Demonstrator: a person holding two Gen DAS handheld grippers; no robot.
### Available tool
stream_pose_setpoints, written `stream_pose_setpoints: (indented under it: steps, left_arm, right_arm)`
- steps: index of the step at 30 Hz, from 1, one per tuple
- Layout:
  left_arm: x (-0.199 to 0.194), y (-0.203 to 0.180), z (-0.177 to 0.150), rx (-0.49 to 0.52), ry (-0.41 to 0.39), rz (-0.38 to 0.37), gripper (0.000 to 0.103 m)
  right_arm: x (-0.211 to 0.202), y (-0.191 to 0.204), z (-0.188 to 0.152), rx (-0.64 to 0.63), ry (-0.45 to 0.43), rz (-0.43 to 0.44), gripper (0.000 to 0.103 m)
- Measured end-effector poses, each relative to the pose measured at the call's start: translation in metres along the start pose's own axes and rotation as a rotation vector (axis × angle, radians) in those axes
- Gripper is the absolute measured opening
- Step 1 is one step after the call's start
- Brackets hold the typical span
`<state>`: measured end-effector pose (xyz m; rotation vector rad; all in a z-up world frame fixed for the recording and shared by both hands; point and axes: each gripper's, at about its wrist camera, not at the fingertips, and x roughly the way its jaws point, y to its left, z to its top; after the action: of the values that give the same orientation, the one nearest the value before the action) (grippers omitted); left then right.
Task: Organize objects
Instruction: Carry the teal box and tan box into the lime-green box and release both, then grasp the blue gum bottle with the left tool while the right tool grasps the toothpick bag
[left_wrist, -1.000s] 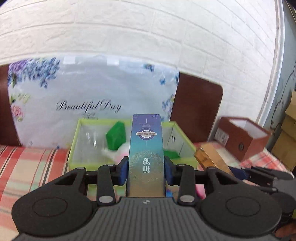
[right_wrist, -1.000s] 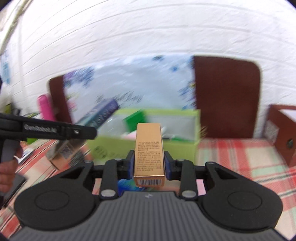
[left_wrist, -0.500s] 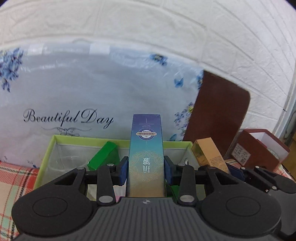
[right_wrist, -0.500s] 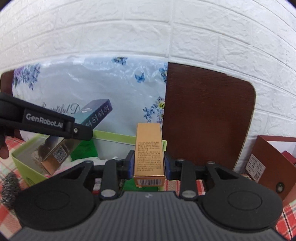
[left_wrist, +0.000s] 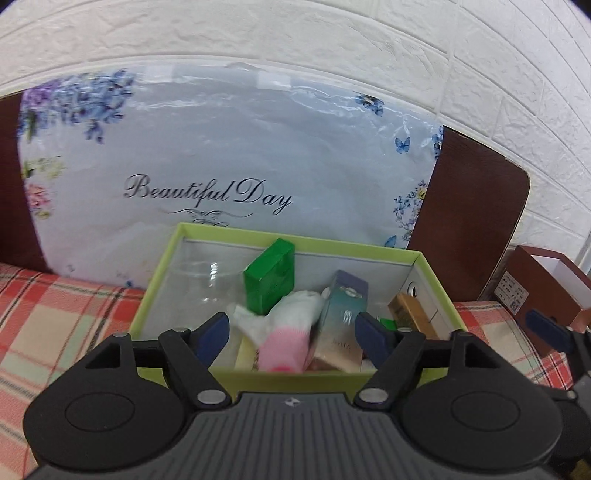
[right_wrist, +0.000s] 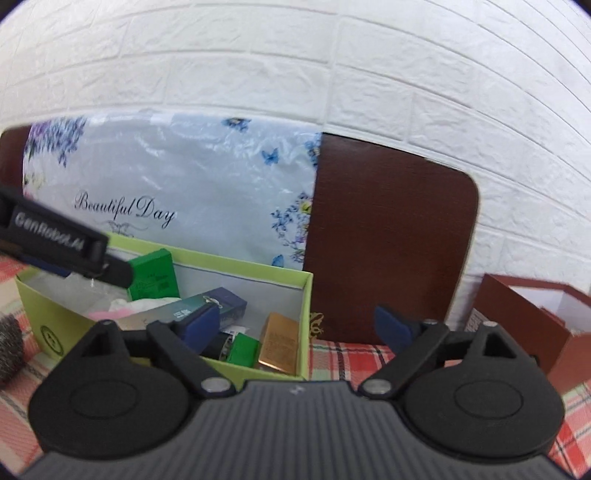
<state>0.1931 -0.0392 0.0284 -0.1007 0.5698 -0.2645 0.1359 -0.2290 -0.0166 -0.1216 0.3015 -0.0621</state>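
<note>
Two grippers, yours: left gripper (left_wrist: 291, 330) and right gripper (right_wrist: 295, 326), jaws just opened wide, nothing between. Blue-teal carton (left_wrist: 341, 314) and gold carton (right_wrist: 279, 343) lie released inside green box (left_wrist: 424, 266), sorted together.

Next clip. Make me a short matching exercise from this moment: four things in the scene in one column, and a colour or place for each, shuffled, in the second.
Things
1. lime-green box
2. gold carton
3. sock
4. brown gift box

Colour or place
A. white and pink, lying inside the box
B. on the plaid cloth, right of the lime-green box
C. holds the cartons, in front of the "Beautiful Day" bag
D. inside the box, by its right wall

Pairs: 1-C, 2-D, 3-A, 4-B
</note>
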Motion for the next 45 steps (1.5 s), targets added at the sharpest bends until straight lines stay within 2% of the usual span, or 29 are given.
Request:
stream_pose_setpoints:
  steps: [5,14,19,25,28,30,33,36,38,45]
  left_arm:
    - [-0.027,0.000,-0.027,-0.008,0.027,0.011,0.080]
    - [-0.050,-0.008,-0.079,-0.032,0.125,-0.040,0.080]
    - [-0.046,-0.026,-0.085,0.002,0.112,-0.059,0.080]
    - [-0.021,-0.043,-0.082,0.034,0.124,-0.078,0.080]
    - [-0.007,-0.042,-0.083,0.046,0.142,-0.072,0.080]
    - [-0.003,-0.034,-0.087,0.031,0.160,-0.089,0.062]
    - [-0.011,-0.023,-0.090,0.004,0.173,-0.109,0.062]
    - [-0.028,-0.017,-0.095,0.039,0.179,-0.093,0.062]
    - [-0.039,-0.011,-0.101,0.050,0.184,-0.087,0.062]
    - [-0.063,0.006,-0.116,0.027,0.197,-0.086,0.062]
  right_arm:
    - [-0.038,-0.016,-0.008,0.093,0.025,0.015,0.099]
    - [-0.089,-0.023,-0.054,0.144,0.138,0.037,0.099]
    - [-0.107,-0.026,-0.076,0.160,0.191,0.040,0.099]
    - [-0.121,-0.031,-0.084,0.171,0.206,0.053,0.099]
    - [-0.122,-0.033,-0.087,0.169,0.225,0.062,0.094]
    - [-0.123,-0.033,-0.090,0.170,0.235,0.073,0.090]
    - [-0.121,-0.031,-0.094,0.159,0.261,0.102,0.081]
    - [-0.114,-0.025,-0.098,0.143,0.299,0.140,0.069]
    - [-0.108,-0.021,-0.100,0.124,0.307,0.161,0.064]
    - [-0.073,-0.016,-0.097,0.016,0.284,0.123,0.064]
